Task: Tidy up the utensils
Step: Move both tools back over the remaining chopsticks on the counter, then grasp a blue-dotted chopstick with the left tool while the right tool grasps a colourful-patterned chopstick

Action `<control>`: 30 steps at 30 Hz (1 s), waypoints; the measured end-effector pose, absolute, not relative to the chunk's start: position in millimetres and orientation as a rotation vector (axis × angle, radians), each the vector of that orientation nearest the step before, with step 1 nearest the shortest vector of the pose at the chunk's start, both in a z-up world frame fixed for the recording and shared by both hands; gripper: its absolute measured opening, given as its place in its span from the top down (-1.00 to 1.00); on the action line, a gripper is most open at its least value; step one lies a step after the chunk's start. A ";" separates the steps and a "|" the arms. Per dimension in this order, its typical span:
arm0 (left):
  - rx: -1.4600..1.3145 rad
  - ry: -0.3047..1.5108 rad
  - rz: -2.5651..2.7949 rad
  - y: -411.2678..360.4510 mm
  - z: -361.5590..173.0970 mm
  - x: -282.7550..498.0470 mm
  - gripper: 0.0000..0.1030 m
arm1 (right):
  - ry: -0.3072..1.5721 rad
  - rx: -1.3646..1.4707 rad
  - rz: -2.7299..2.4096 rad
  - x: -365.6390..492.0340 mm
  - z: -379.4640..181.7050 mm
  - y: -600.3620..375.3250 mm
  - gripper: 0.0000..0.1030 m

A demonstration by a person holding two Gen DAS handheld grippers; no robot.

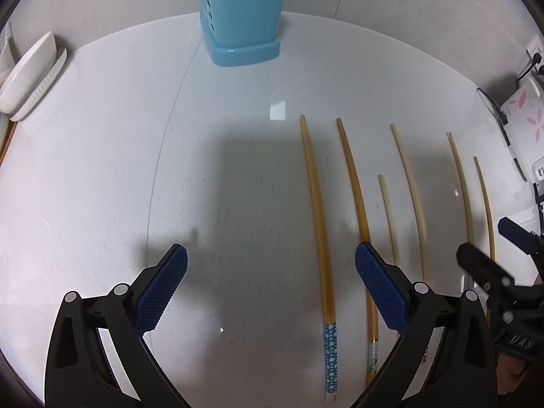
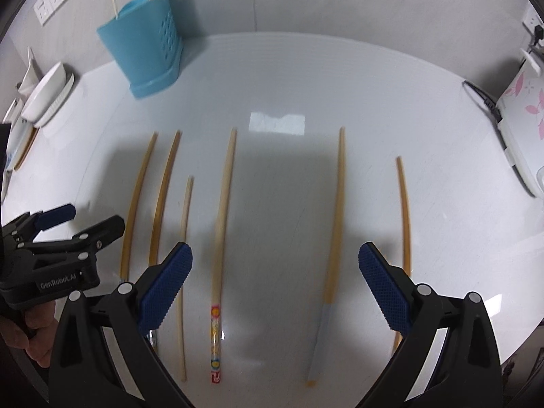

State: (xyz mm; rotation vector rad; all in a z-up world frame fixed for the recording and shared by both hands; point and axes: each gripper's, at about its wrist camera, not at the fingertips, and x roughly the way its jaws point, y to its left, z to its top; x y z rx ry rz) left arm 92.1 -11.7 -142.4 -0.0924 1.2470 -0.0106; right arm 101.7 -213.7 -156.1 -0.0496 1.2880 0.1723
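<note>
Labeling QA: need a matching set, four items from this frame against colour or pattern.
Items:
1. utensil holder
2. chopstick with dotted end
3. appliance at right edge
4. pads on left gripper fingers

Descriptions:
A. white with pink flowers
B. dark blue, textured
C. plain light blue, perforated side
D. blue band with white dots

Pairs: 1-C, 2-D, 3-A, 4-B

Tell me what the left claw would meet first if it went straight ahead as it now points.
Probably the blue utensil holder. The left claw is open over bare white table, the holder stands ahead between its fingers; depth is unclear, and a downward tilt would meet table first.
</note>
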 end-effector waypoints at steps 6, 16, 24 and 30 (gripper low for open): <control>-0.094 1.271 -0.016 -13.5 -147.0 89.3 -0.88 | 1.364 -0.036 0.202 98.6 -170.5 -206.6 -0.71; -0.033 1.320 0.006 -20.4 -158.1 87.9 -0.83 | 1.427 -0.065 0.202 100.0 -181.9 -198.1 -0.37; -0.006 1.359 0.034 -24.1 -151.8 93.3 -0.38 | 1.463 -0.081 0.191 103.6 -187.1 -191.3 -0.06; -0.003 1.376 0.031 -25.5 -142.9 100.4 0.38 | 1.475 -0.104 0.185 105.8 -185.8 -185.9 0.22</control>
